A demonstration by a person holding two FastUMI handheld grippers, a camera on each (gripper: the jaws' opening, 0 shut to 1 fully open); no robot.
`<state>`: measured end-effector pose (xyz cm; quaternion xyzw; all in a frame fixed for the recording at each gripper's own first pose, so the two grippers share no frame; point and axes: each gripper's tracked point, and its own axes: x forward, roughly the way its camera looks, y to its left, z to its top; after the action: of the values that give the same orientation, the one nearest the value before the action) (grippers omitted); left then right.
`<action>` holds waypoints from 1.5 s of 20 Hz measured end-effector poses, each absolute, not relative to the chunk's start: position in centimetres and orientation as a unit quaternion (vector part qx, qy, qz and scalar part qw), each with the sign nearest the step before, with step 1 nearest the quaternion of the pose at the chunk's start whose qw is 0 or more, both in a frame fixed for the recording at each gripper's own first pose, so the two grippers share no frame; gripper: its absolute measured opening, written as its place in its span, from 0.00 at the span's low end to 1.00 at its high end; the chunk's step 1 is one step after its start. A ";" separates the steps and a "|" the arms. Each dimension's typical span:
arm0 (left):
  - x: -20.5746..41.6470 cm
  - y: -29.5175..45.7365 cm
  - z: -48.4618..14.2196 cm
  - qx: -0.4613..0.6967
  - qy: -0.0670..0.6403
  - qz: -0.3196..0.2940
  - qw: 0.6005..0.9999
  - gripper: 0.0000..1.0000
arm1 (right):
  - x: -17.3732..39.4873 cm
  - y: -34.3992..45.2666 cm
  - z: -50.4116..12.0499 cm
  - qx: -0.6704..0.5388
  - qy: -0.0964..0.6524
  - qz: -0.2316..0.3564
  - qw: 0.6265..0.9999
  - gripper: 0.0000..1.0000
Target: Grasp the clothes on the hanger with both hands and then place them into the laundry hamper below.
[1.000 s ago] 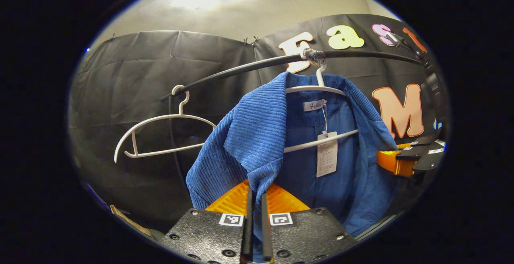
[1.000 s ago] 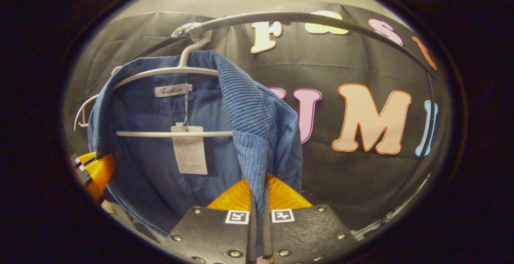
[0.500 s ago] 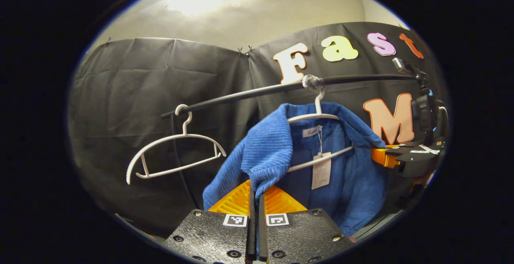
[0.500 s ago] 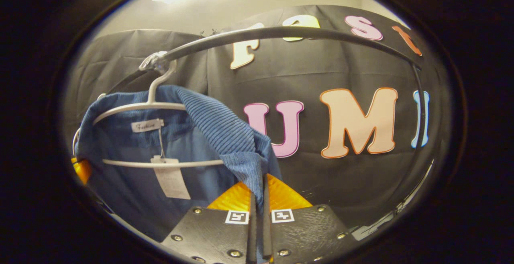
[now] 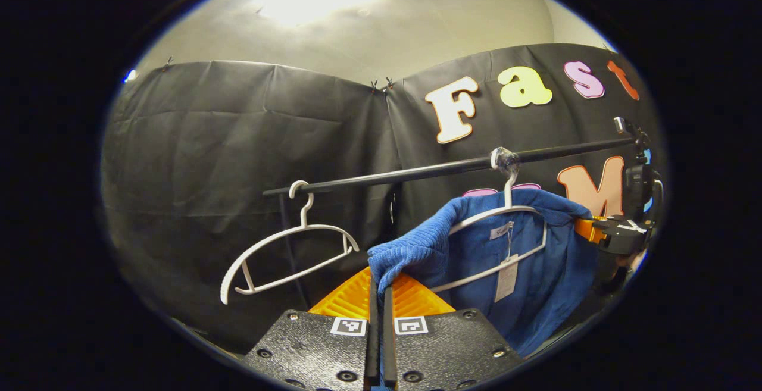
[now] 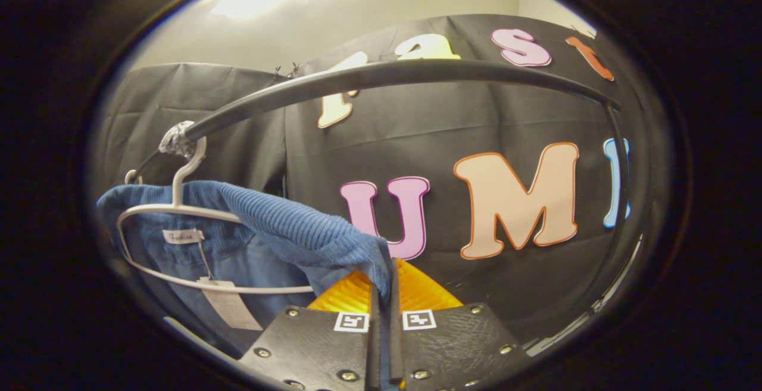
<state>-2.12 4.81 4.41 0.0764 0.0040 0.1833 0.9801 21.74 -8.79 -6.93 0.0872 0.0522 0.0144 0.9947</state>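
left gripper: clenched on sweater front edge, 6 o'clock | right gripper: pinching its other edge, 6 o'clock | sweater draped on hanger under rail, 9 o'clock | bare hanger at 8 o'clock

A rail runs across in front of the wall. Two hangers hang from it: a bare hanger on the left, and a hanger on the right with the jacket on it.
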 end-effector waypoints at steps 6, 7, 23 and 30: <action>-2.4 7.5 6.7 0.076 -0.003 0.198 0.977 0.05 | 24.0 -9.4 -5.1 0.109 0.024 0.009 0.994 0.06; -2.1 7.8 7.0 0.077 -0.002 0.196 0.978 0.01 | 24.5 -9.2 -4.9 0.113 0.021 0.011 0.993 0.06; 3.9 10.7 3.2 0.095 0.016 0.125 0.987 0.03 | 27.8 -10.4 -4.2 0.124 -0.005 0.001 0.992 0.06; 6.5 10.2 0.1 0.074 0.024 0.078 0.994 0.03 | 28.8 -11.5 -6.1 0.115 0.006 -0.020 0.993 0.06</action>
<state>6.49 10.22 0.11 0.0739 0.0237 0.0776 0.9940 28.82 -11.46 -6.08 0.1146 0.0057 -0.0200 0.9932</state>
